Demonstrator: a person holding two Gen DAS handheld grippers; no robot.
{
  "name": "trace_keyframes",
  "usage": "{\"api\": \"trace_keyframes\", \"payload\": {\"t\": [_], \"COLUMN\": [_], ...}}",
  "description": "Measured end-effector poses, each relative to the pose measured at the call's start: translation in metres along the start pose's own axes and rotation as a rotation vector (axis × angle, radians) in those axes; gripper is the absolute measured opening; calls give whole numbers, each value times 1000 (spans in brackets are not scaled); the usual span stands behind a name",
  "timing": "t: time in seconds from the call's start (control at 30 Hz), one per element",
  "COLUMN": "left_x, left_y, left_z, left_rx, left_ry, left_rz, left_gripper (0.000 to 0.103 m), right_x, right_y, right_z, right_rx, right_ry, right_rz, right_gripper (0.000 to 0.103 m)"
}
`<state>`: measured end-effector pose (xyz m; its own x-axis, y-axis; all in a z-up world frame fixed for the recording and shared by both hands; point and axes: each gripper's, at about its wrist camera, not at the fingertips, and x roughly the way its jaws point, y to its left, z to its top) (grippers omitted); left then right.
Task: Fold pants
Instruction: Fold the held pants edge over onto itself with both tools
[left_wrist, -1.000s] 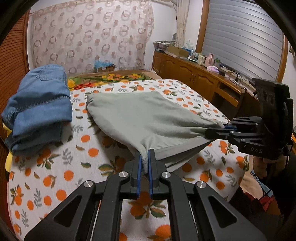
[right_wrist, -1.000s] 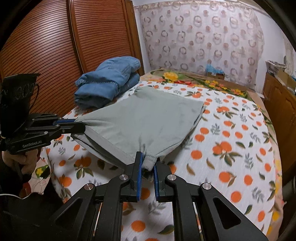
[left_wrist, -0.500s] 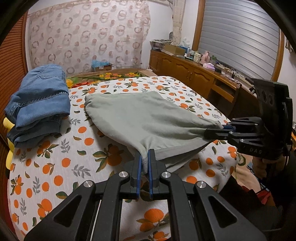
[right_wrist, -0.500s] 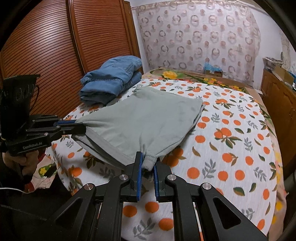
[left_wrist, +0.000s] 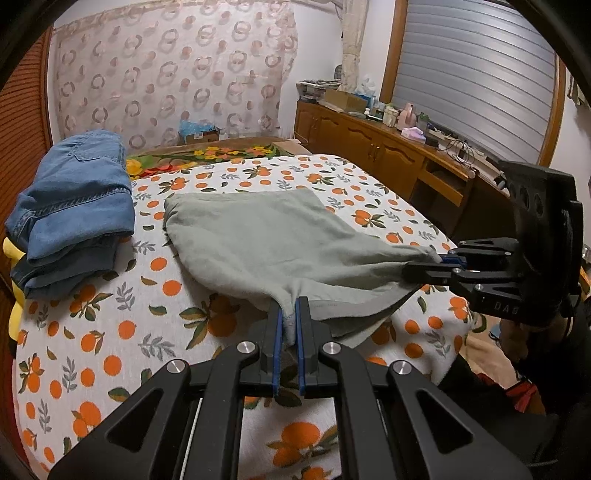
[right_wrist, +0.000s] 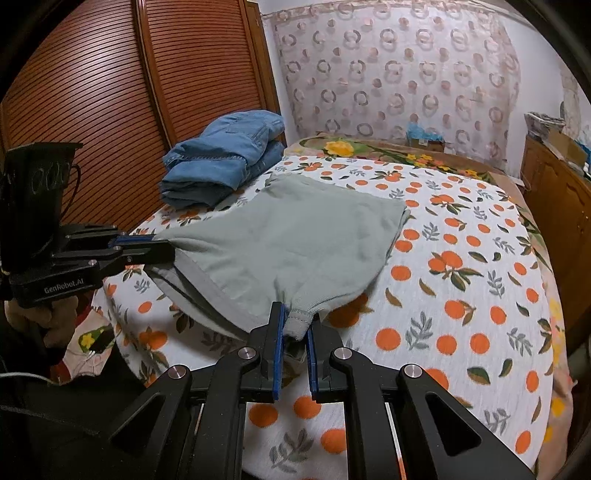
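Now green pants (left_wrist: 258, 240) on the bed (left_wrist: 110, 332), both corners in clamped jaws.

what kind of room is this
Most likely a bedroom in a home: a bed with an orange-print sheet, a wooden louvred wardrobe beside it, and a low wooden sideboard cluttered with household bits.

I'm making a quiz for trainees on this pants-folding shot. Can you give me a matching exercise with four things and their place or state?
Things:
1. grey-green pants
2. blue jeans
3. left gripper
4. wooden cabinet

Place or state:
A. folded in a stack at the bed's far left edge
B. along the wall on the right of the bed
C. shut on a near corner of the cloth
D. lying on the orange-print sheet, near edge lifted at two corners

Pairs: 1-D, 2-A, 3-C, 4-B
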<state>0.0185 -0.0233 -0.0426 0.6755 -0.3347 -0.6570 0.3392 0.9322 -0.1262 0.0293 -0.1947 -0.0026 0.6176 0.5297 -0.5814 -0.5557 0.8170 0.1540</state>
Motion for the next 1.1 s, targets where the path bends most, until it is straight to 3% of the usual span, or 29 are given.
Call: {"api": "trace_keyframes", "payload": {"t": [0.47, 1.1], "left_x": [39, 84], "left_y": [31, 69], "left_z": [47, 82], "left_rx": [-42, -83], "left_ry": [-6, 18], "left_rz": [31, 35], "left_gripper": [7, 7], "right_x": [34, 99], "right_y": [-29, -64], "right_z": [42, 89], "right_rx": [-13, 1], "right_ry": [-27, -5], "right_rz": [-11, 5], "right_gripper": [10, 10]}}
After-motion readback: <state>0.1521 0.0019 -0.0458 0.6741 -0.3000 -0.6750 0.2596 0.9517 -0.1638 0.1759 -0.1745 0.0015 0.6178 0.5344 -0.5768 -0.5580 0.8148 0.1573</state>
